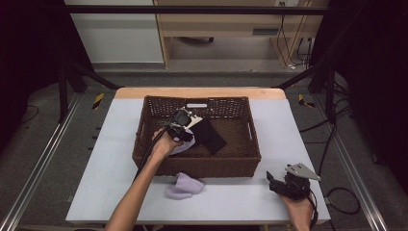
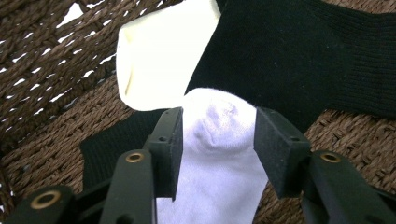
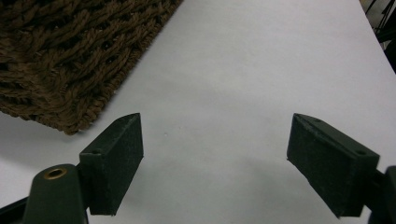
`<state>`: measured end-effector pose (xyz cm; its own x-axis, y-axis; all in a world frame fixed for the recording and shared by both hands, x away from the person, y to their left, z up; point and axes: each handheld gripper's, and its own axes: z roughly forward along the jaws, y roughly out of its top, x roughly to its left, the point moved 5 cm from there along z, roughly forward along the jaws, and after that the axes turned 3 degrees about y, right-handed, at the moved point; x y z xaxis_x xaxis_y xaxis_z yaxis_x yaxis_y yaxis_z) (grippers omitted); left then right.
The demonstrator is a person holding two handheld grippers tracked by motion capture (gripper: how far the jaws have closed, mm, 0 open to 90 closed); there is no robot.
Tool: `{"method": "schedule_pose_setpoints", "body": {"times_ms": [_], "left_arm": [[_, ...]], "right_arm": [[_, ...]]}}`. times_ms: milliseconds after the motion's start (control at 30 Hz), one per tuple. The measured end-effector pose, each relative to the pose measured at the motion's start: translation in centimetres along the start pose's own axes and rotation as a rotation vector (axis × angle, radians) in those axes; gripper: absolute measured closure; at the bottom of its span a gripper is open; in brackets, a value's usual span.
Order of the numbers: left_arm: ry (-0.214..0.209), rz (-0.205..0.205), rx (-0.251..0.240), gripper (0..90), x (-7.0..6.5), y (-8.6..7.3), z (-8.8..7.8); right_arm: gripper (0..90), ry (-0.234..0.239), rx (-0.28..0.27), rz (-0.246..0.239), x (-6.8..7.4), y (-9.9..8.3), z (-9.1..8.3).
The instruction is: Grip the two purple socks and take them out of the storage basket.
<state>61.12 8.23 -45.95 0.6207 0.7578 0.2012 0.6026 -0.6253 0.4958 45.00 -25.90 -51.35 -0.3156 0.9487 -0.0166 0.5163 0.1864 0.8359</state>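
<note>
High view, left to right: we note the left gripper inside the brown woven wicker basket, over a white cotton sock and a black knit sock. A crumpled lilac cloth lies on the white table at 6 o'clock of the basket. The right gripper rests at 4 o'clock.

The left gripper view adds what the high view cannot: the sock's toe sits between the half-parted jaws, both pads against its sides, and a cream sock lies at 11 o'clock.

In the right gripper view, the jaws stand released over bare table.
</note>
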Motion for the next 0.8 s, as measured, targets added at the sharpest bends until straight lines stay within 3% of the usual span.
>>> {"method": "schedule_pose_setpoints", "body": {"times_ms": [100,300,367,533,600,667,700,733,800], "left_arm": [[0.009,0.020,0.022,53.4,0.1,0.3,0.5],[-0.034,0.021,0.063,61.3,-0.1,0.2,1.0],[-0.042,0.027,0.091,66.6,-0.2,0.1,1.1],[-0.064,-0.018,0.133,84.2,0.0,-0.2,1.1],[-0.075,-0.055,0.112,85.3,0.3,-0.2,0.6],[-0.083,-0.078,0.054,85.5,0.6,0.1,-0.1],[-0.083,-0.078,0.054,85.6,0.6,0.1,-0.1],[-0.096,-0.110,-0.018,85.8,0.8,0.3,-0.9],[-0.093,-0.115,-0.090,85.8,0.8,0.3,-1.9]], "right_arm": [[18.6,-0.001,-0.003,-0.002,0.0,0.0,0.0],[18.6,0.003,0.004,0.005,0.0,0.0,0.0],[18.6,0.000,0.008,0.003,0.0,0.0,0.1],[18.7,-0.003,-0.006,-0.002,0.0,0.0,-0.1],[18.6,-0.001,-0.003,0.004,0.0,0.0,0.0],[18.7,-0.002,-0.004,0.003,0.0,0.0,-0.1],[18.7,-0.001,-0.006,0.005,0.0,0.0,-0.1],[18.6,-0.001,-0.007,0.004,0.0,0.0,-0.1],[18.6,-0.003,-0.008,0.005,0.0,0.0,-0.1]]}}
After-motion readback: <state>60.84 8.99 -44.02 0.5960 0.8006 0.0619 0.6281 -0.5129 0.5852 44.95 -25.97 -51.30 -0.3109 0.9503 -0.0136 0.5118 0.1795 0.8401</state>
